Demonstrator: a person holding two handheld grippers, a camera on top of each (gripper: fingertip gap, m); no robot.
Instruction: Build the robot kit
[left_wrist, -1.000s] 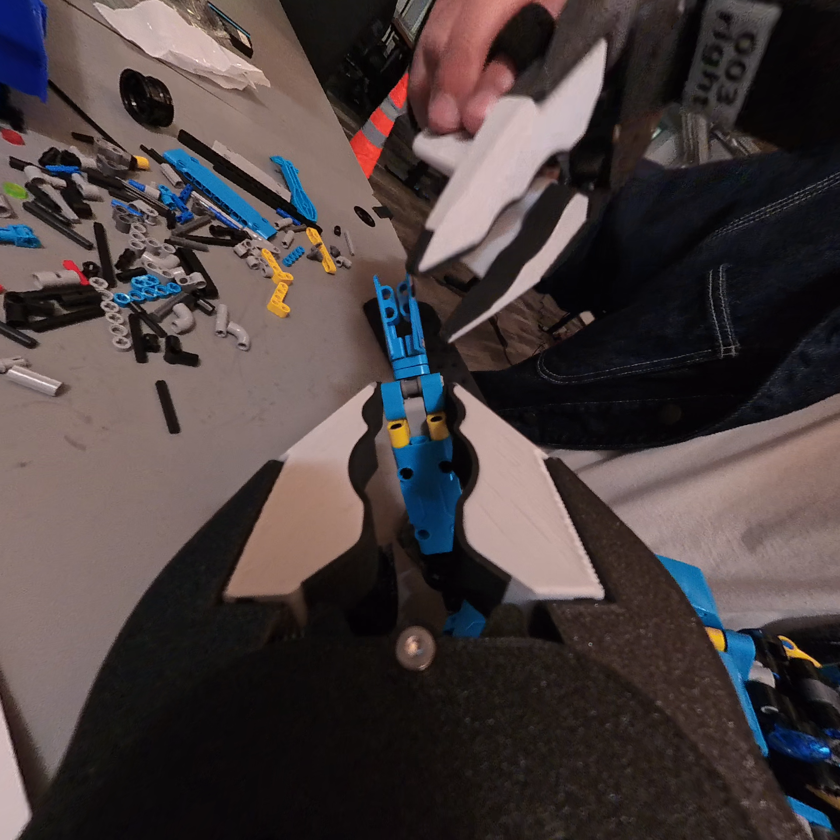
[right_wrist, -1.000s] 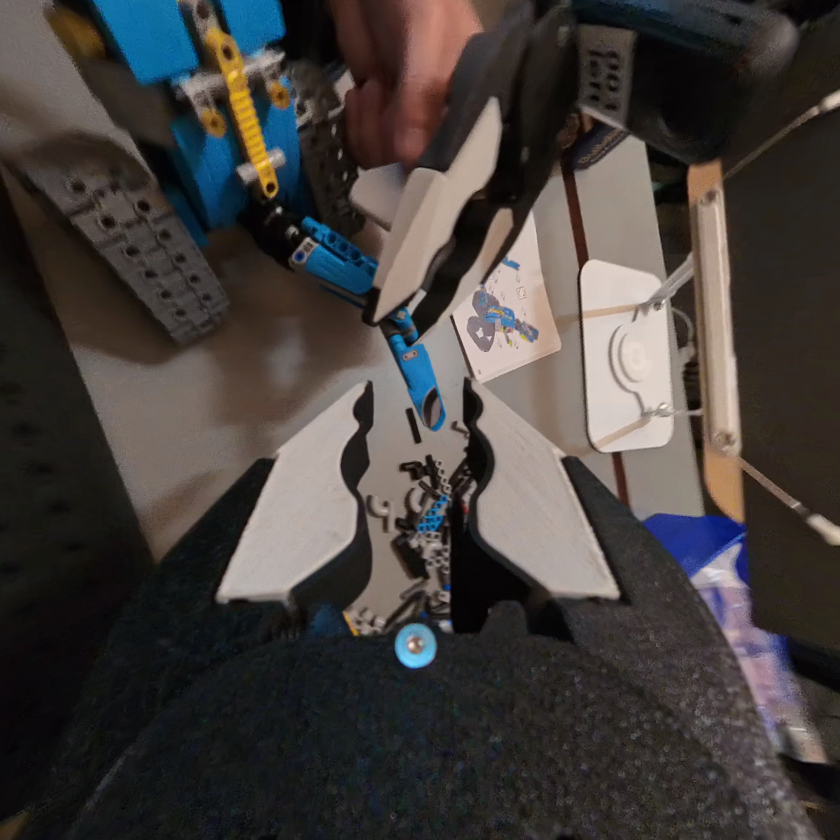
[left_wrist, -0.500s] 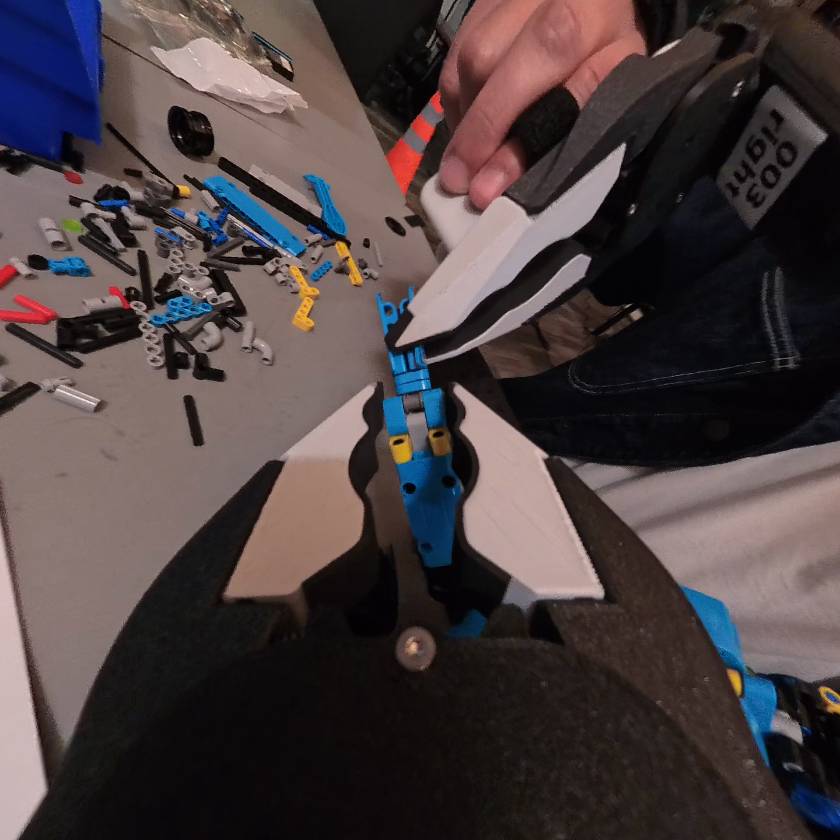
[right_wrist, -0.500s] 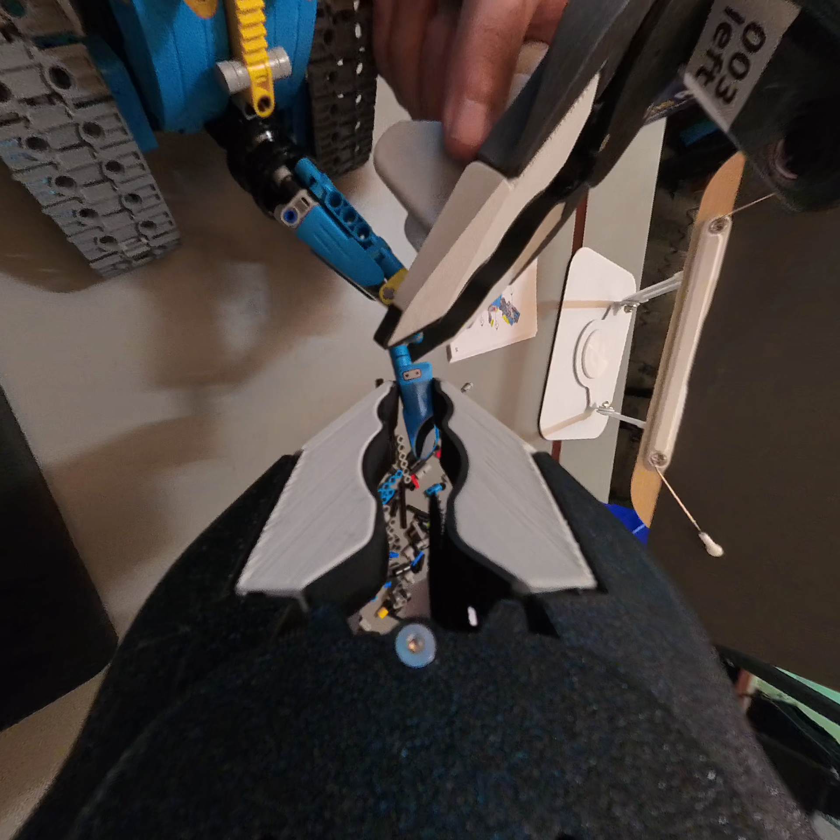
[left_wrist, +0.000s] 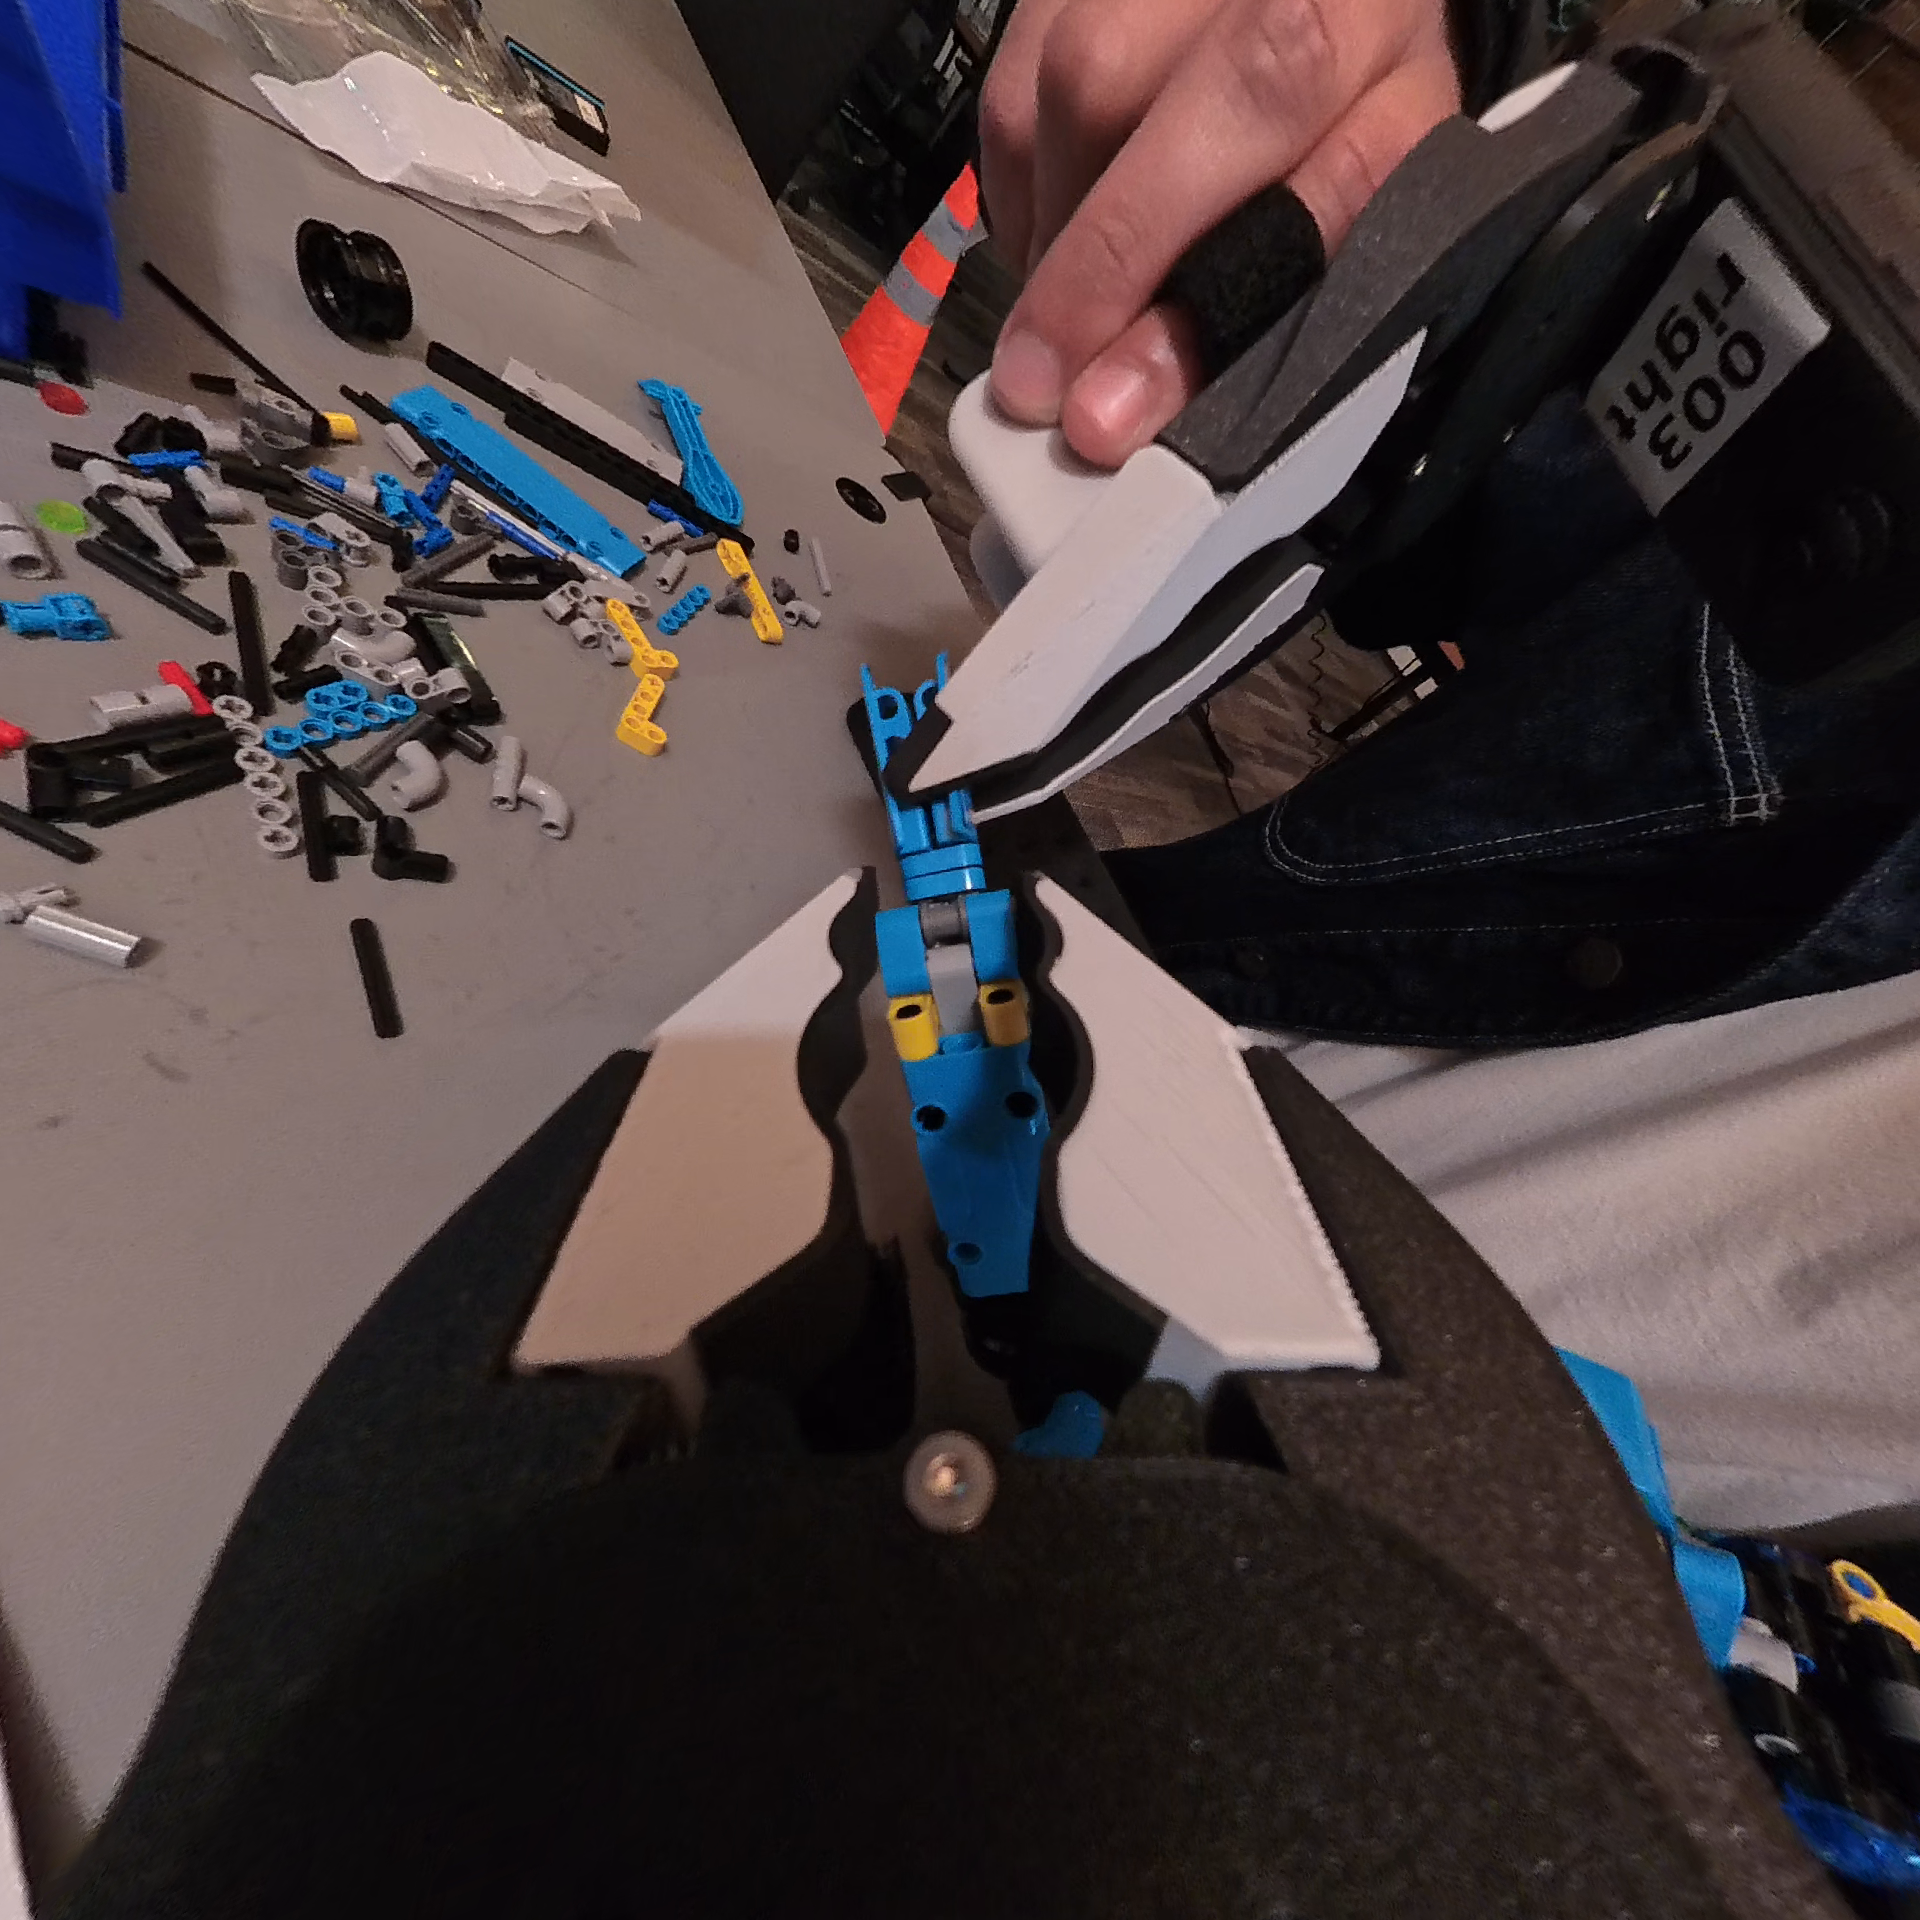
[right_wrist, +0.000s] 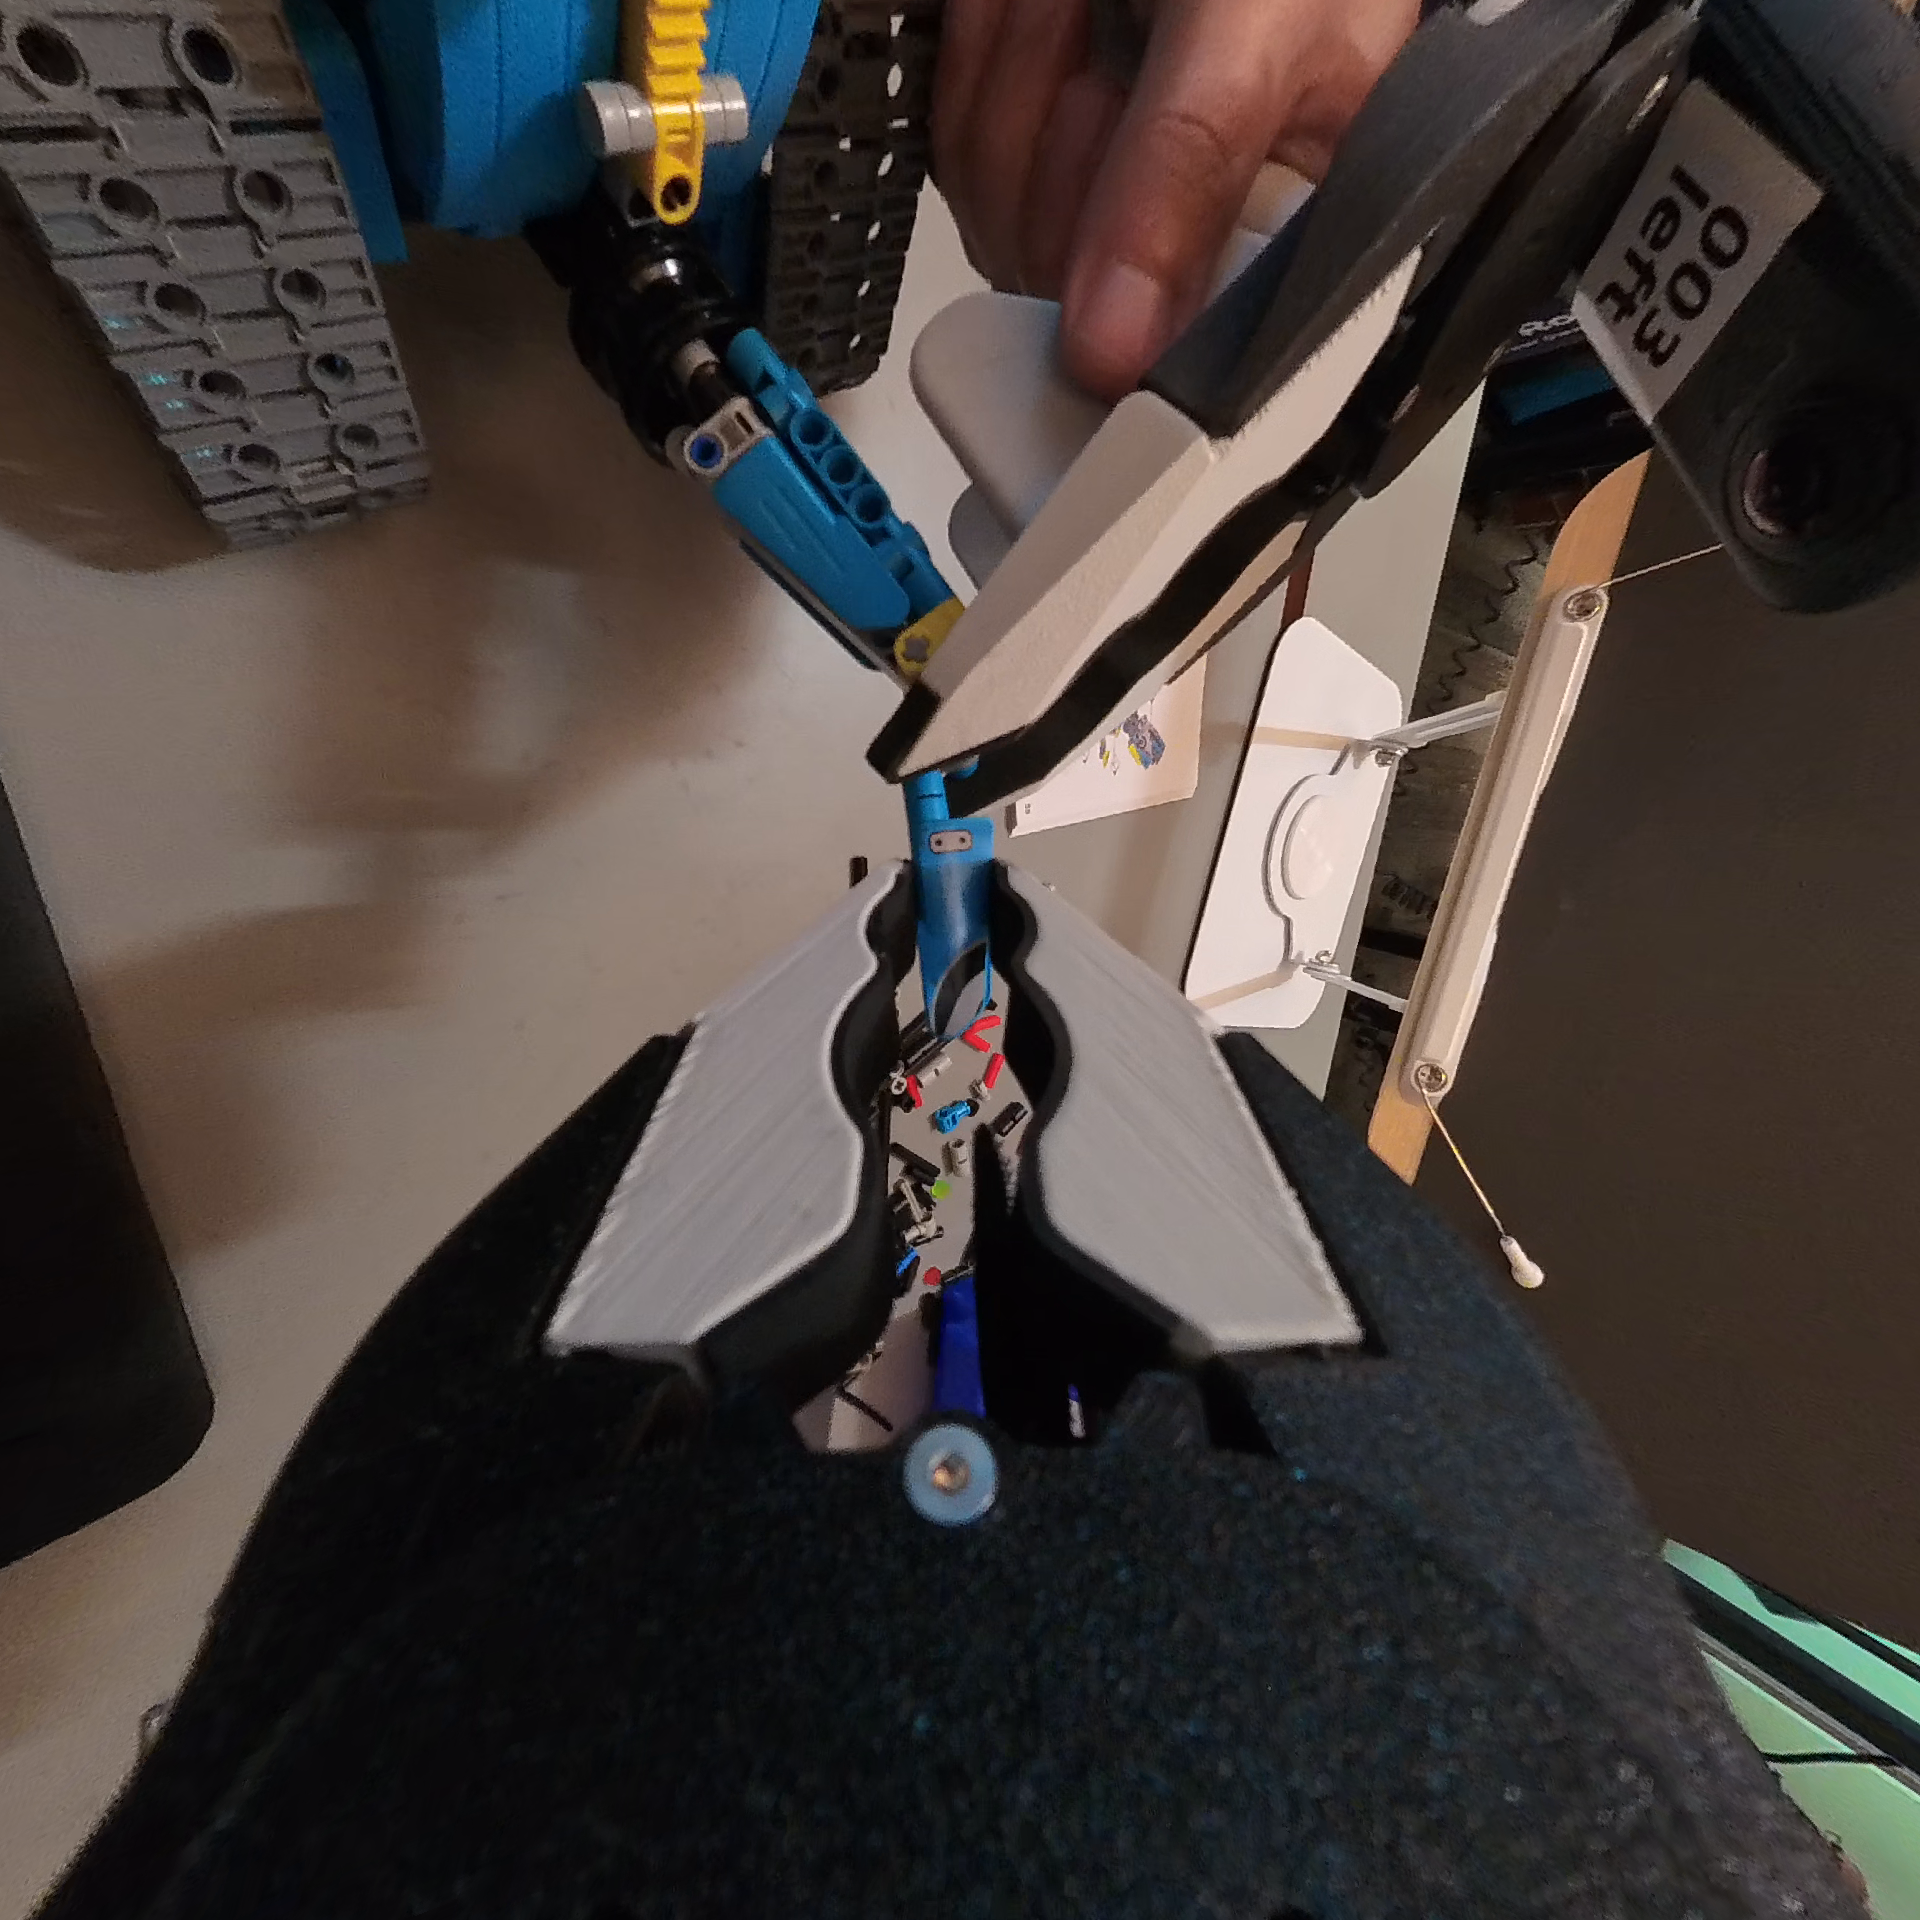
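Blue arm (left_wrist: 961, 1091) of a brick-built model lay between the left gripper's (left_wrist: 948, 894) fingers in the left wrist view, its long axis running straight forward along them. The jaws stood narrowed to its width and pressed its sides near the yellow pins (left_wrist: 912, 1023), so the left gripper had hold of it. Beyond the fingertips the arm ended in a small blue claw piece (left_wrist: 920, 764). The right gripper (left_wrist: 940, 800) came in from the upper right with a hand (left_wrist: 1153, 197) on its trigger, jaws nearly closed on that claw piece. To the left, loose pieces (left_wrist: 343, 665) were strewn over the grey table (left_wrist: 260, 1091), with a black wheel (left_wrist: 351, 281) and a crumpled bag (left_wrist: 436, 135) farther back.

In the right wrist view the right gripper (right_wrist: 948, 894) was pinched on the claw piece (right_wrist: 951, 904), whose long axis pointed away along its fingers. The left gripper (right_wrist: 925, 784) met it tip to tip from the upper right, clamped on the blue arm (right_wrist: 821, 520), which slanted back to a tracked model (right_wrist: 499, 135) standing on the table. A booklet (right_wrist: 1132, 753) and a white stand (right_wrist: 1299, 831) lay beyond.
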